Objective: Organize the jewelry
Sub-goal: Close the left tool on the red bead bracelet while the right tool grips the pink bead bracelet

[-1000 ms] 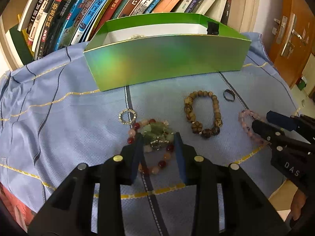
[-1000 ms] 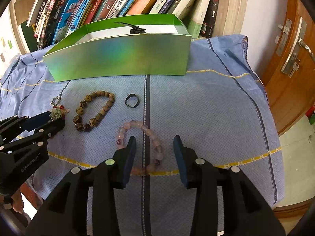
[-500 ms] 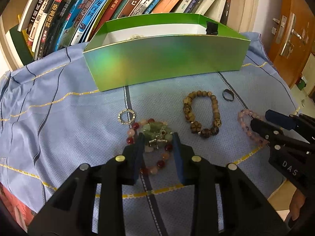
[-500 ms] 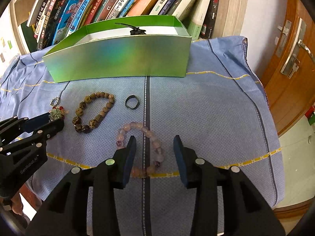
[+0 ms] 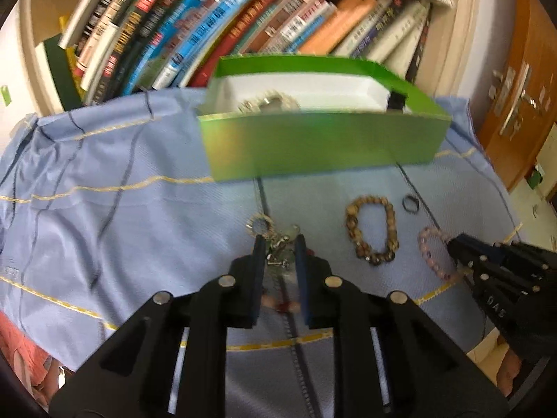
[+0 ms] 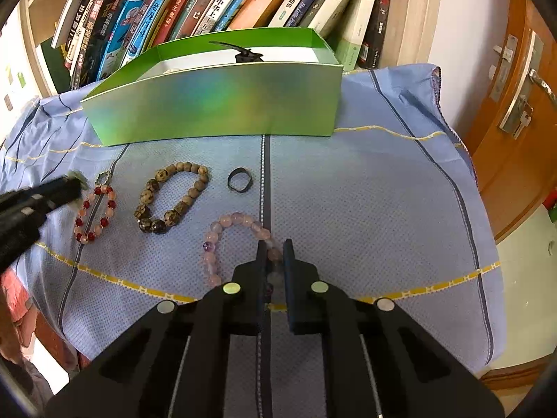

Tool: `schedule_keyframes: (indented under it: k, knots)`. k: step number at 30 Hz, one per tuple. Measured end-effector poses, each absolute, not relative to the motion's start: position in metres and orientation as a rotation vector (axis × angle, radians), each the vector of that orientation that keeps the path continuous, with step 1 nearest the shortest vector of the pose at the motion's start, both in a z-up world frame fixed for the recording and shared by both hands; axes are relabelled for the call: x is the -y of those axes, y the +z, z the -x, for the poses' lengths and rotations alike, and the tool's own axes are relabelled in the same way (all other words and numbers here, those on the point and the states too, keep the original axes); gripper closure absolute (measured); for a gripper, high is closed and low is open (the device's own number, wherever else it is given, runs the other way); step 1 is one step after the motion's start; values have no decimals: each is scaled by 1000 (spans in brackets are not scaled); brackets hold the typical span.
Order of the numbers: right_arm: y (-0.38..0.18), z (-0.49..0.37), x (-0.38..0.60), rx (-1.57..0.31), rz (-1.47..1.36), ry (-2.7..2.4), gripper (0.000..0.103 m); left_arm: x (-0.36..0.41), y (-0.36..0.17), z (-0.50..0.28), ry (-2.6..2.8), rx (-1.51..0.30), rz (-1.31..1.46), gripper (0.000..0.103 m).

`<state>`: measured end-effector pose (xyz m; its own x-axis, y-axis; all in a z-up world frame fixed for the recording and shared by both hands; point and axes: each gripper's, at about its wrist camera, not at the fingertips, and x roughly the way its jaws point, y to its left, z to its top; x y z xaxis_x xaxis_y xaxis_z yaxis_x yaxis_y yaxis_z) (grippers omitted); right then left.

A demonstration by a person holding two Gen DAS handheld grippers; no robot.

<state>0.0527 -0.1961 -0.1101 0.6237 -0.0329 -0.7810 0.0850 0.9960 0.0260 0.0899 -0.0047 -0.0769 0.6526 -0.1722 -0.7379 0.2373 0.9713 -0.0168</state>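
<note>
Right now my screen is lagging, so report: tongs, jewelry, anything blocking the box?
Left tongs shut on charm bracelet. Right tongs shut on pink bracelet. Brown bracelet and black ring lie loose on cloth. Green box open, nothing blocking it.

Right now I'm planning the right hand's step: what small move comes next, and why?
Probably lift the right tool straight up: its fingers look closed on the pink bead bracelet, which lies on the blue cloth, and the open green box waits behind.

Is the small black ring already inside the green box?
No, the black ring lies on the blue cloth in front of the green box.
</note>
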Motion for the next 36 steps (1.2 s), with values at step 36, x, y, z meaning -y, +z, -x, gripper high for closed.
schedule_keyframes:
  k: [36]
  knots:
    - [-101,-52,185,-895,-23,-57,60,-8,-79,-83,-237,-843,-72,86]
